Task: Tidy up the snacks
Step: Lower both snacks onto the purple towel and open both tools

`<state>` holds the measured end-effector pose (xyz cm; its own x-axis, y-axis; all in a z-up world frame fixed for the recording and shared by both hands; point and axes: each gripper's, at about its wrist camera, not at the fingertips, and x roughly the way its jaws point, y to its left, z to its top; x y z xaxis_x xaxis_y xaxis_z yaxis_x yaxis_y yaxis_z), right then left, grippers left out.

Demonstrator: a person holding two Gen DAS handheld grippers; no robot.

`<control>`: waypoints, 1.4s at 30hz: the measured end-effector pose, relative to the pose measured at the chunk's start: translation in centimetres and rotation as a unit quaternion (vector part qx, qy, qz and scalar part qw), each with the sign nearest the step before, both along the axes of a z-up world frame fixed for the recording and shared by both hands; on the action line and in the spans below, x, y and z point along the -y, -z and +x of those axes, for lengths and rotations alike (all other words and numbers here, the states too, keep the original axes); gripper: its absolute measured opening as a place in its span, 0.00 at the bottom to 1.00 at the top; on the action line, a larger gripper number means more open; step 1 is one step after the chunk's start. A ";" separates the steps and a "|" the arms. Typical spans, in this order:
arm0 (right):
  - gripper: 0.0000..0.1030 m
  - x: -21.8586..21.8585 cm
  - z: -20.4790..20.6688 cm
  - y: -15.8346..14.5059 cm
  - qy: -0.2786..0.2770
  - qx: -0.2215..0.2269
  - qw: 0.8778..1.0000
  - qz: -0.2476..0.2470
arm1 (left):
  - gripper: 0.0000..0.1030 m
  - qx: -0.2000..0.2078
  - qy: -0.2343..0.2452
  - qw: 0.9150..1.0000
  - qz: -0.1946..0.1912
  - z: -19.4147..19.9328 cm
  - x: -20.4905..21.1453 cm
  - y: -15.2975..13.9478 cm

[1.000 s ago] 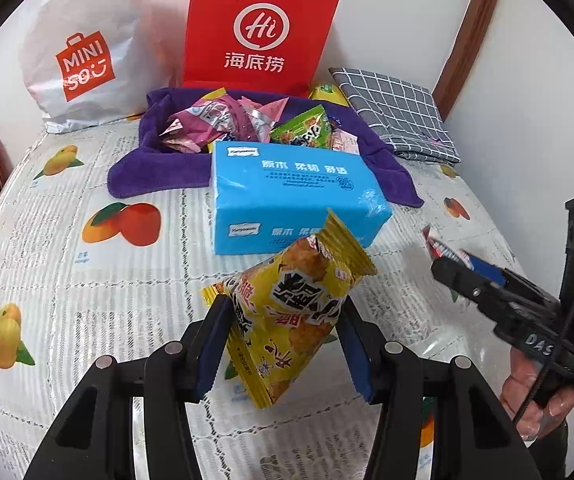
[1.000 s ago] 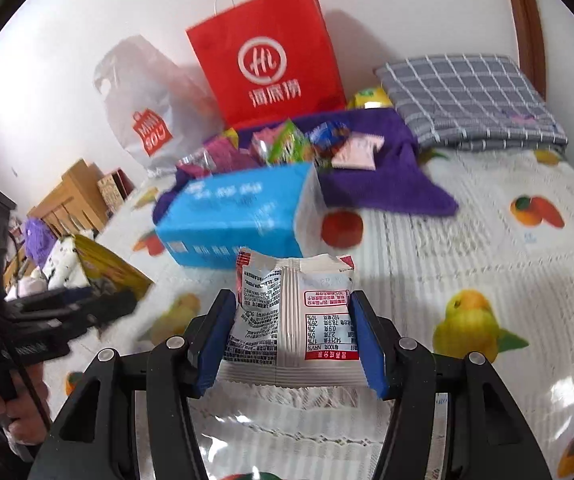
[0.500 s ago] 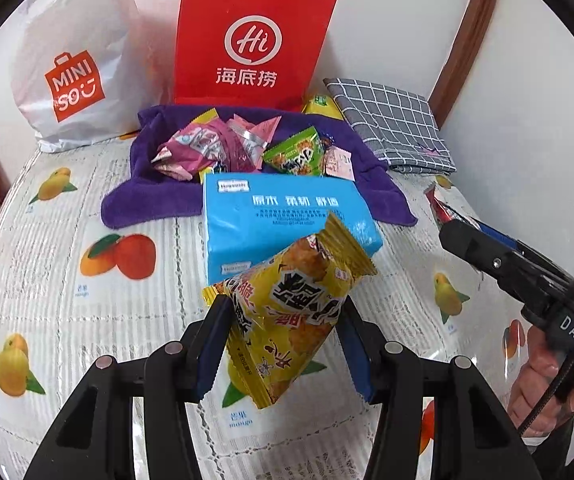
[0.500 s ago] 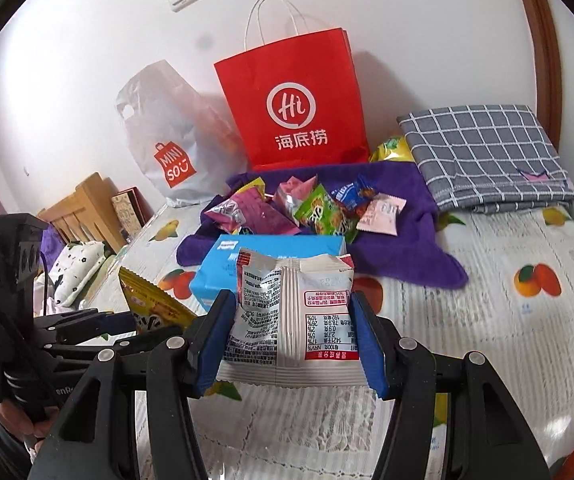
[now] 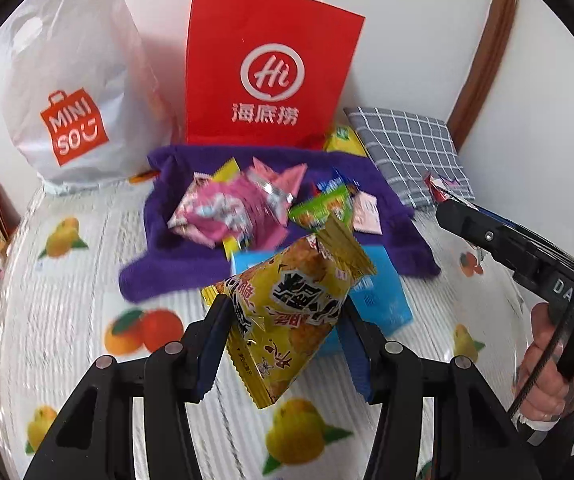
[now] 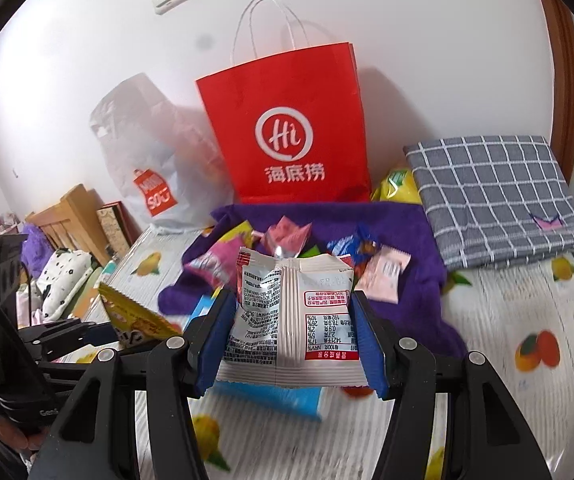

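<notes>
My left gripper is shut on a yellow snack bag, held tilted above the bed. My right gripper is shut on a white snack packet with its printed back facing the camera. Ahead lies a purple towel carrying several small snacks, among them a pink packet and a green one. A blue tissue pack lies just below both held bags. The red paper bag stands upright behind the towel. In the left wrist view the right gripper shows at the right edge, held by a hand.
A white plastic shopping bag leans on the wall left of the red bag. A folded grey checked cloth lies at the right. The bed has a fruit-print cover. Wooden furniture and clutter sit beyond the bed's left side.
Both grippers have risen and moved forward toward the towel and the red bag, each keeping its snack. The blue tissue pack has slid down behind the held bags.
</notes>
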<state>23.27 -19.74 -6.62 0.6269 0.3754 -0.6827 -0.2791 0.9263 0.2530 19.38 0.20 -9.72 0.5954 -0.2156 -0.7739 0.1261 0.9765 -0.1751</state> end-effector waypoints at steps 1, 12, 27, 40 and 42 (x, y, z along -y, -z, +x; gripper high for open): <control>0.56 0.1 0.7 0.0 0.000 -0.003 1.000 0.002 | 0.49 0.001 -0.002 1.000 0.002 0.4 -0.1 -0.2; 0.56 1.3 8.1 -0.1 0.012 -0.002 1.000 -0.018 | 0.49 -0.002 -0.023 1.000 -0.011 5.8 -1.0 -1.0; 0.56 2.8 14.3 7.4 -0.004 -0.073 0.996 -0.055 | 0.49 -0.031 -0.029 0.999 -0.017 11.6 0.5 1.4; 0.56 3.2 15.3 9.7 -0.022 -0.100 0.992 -0.078 | 0.49 -0.061 -0.015 0.997 -0.046 15.6 3.3 4.4; 0.56 3.1 15.3 9.8 -0.022 -0.101 0.992 -0.078 | 0.49 -0.063 -0.016 0.997 -0.044 16.0 3.5 4.7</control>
<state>38.59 -22.84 -16.45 0.4559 0.2791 -0.8451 -0.2787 0.9466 0.1623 35.36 -3.28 -14.39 0.5027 -0.2677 -0.8219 0.0659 0.9599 -0.2724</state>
